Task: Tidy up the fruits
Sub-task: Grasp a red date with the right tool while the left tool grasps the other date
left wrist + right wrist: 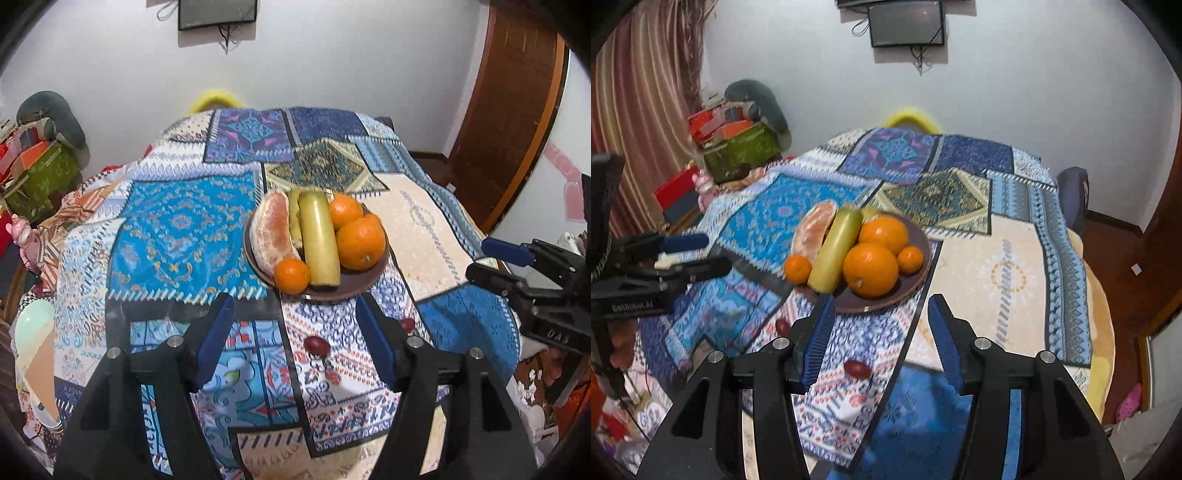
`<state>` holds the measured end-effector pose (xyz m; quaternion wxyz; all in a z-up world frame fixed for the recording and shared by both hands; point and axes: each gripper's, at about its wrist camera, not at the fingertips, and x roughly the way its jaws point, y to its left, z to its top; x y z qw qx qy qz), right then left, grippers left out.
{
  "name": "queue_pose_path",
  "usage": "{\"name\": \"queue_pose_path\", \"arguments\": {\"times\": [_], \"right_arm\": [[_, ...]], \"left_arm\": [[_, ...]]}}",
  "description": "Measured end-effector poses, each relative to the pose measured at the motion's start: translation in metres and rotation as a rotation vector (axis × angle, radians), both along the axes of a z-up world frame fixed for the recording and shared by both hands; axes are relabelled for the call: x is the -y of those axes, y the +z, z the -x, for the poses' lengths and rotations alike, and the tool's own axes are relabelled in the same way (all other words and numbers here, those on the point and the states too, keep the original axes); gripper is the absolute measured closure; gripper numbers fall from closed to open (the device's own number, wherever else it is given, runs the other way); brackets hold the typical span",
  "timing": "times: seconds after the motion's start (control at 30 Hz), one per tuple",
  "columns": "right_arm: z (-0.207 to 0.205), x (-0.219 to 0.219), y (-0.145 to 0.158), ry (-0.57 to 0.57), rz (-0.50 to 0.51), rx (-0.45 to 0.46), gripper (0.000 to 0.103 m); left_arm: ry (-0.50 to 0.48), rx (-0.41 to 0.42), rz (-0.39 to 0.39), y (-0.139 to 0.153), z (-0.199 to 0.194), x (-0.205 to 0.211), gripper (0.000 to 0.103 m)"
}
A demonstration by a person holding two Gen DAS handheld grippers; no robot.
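A brown plate [369, 284] [919, 273] on the patchwork tablecloth holds a peeled pomelo segment [271, 232] [814, 229], a yellow-green banana [319, 243] [836, 253], two large oranges [360, 242] [870, 269] and small tangerines [291, 275] [910, 259]. Two small dark red fruits lie on the cloth in front of the plate, one [316, 346] [783, 326] below my left gripper [294, 301] [714, 254], the other [408, 325] [857, 368] below my right gripper [881, 301] [480, 260]. Both grippers hover above the cloth, open, with nothing between their blue pads.
A green box [738, 151] piled with red and orange packets stands beyond the table's far left. A screen [905, 22] hangs on the white wall. A dark chair back [1073, 195] stands at the table's right and a wooden door [509, 110] at the far right.
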<state>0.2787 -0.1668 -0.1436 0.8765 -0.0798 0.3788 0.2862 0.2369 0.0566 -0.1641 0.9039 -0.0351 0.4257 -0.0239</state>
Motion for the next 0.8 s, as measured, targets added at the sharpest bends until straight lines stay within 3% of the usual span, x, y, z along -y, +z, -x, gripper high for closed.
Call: {"name": "queue_pose_path", "arguments": {"times": [0.33, 0.43, 0.8], "right_arm": [[0.013, -0.009, -0.043, 0.037, 0.033, -0.096, 0.054], [0.013, -0.010, -0.058, 0.036, 0.039, -0.133, 0.054], [0.004, -0.020, -0.091, 0.057, 0.050, -0.213, 0.054]], "left_arm": [[-0.054, -0.074, 0.024, -0.031, -0.002, 0.010, 0.036], [-0.062, -0.114, 0.013, -0.043, -0.006, 0.012, 0.049], [-0.081, -0.138, -0.017, -0.075, -0.017, 0.013, 0.049]]}}
